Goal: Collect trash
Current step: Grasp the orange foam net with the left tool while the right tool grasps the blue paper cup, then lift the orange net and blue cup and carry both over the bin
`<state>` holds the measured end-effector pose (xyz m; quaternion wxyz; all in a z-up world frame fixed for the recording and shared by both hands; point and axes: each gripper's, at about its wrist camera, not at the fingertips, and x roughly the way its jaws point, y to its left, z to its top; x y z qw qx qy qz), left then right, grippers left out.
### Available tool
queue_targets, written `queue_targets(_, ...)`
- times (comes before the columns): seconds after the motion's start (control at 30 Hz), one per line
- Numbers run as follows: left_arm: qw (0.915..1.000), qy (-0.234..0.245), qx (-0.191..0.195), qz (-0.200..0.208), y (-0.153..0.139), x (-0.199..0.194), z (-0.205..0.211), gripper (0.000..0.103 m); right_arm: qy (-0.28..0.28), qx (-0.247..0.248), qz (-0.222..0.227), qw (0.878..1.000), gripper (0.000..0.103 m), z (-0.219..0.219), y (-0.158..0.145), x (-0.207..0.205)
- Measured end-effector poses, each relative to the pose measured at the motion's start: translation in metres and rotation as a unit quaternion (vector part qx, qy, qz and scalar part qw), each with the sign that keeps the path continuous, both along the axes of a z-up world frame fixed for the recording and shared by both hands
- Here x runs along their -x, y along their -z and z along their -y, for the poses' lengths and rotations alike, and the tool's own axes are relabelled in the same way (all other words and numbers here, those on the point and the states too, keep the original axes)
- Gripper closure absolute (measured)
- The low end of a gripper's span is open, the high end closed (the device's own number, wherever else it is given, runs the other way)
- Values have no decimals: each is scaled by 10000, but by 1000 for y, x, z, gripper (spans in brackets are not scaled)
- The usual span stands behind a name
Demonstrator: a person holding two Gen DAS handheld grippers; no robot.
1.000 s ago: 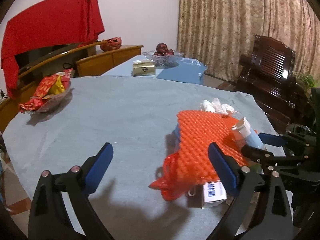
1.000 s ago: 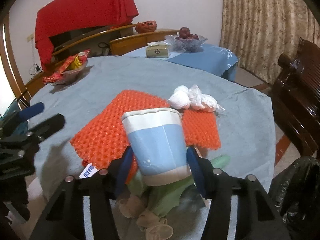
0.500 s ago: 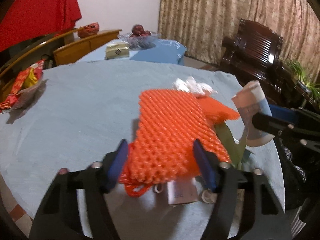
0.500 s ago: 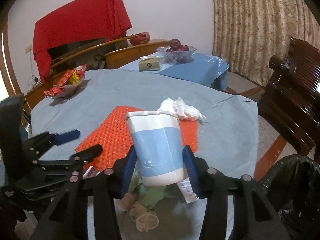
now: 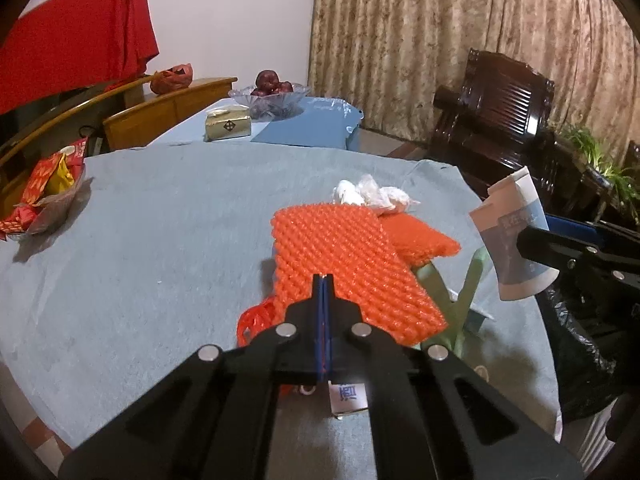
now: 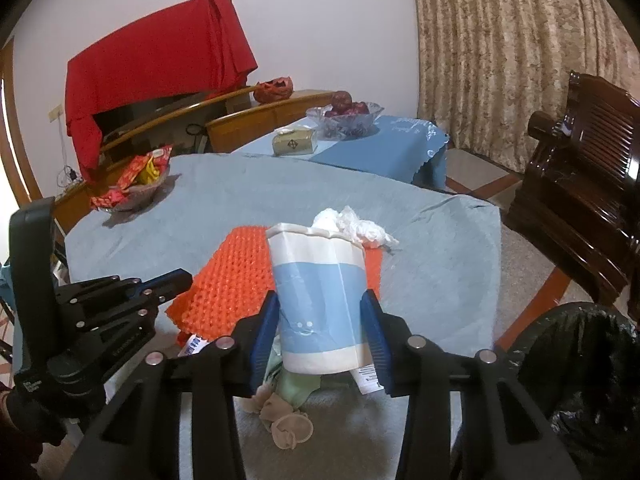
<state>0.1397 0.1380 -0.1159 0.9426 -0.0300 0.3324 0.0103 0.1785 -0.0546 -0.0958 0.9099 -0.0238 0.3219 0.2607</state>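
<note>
An orange foam net [image 5: 340, 248] [image 6: 236, 276] lies on the blue-grey tablecloth [image 5: 160, 220]. My left gripper [image 5: 323, 280] [image 6: 180, 280] is shut on the net's near edge, pads together with a sliver of orange between them. A blue-and-white paper cup [image 6: 316, 272] [image 5: 516, 248] sits upright, off the table, in my right gripper [image 6: 320, 304]. Its jaws are closing and the cup's rim is dented. Behind the net lies a white tissue wad [image 5: 372, 196] [image 6: 352, 224]. A green scrap [image 6: 296, 388], a beige crumpled piece [image 6: 288, 424] and a small white packet [image 5: 348, 396] lie under the cup and net.
A black trash bag [image 6: 580, 380] [image 5: 576, 340] stands open past the table's right edge. A snack bowl [image 5: 44, 196] sits at the far left. A tissue box [image 5: 228, 126] and fruit bowl [image 5: 272, 92] stand on the table behind. A dark wooden chair [image 5: 504, 120] is on the right.
My left jaws went from wide open to shut on the orange net's edge. My right gripper rose with the cup and squeezed it narrower.
</note>
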Motion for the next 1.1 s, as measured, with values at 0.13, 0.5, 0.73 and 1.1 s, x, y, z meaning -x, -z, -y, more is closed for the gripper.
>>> queue_targets(0.13, 9999, 5, 27, -170, 5, -1, 0, 98, 31, 37, -36, 10000, 61, 4, 4, 1)
queue_targets(0.5, 9987, 156, 68, -470, 28, -18, 6, 63, 82, 121, -185, 9997, 61, 5, 17, -5)
queue_targets(0.73, 9998, 172, 50, -101, 15, -10, 8, 91, 72, 66, -123, 9999, 65, 7, 12, -3)
queue_targets(1.1, 9993, 226, 200, 210, -10, 4, 14, 91, 279, 81, -357, 9989, 63, 21, 26, -2)
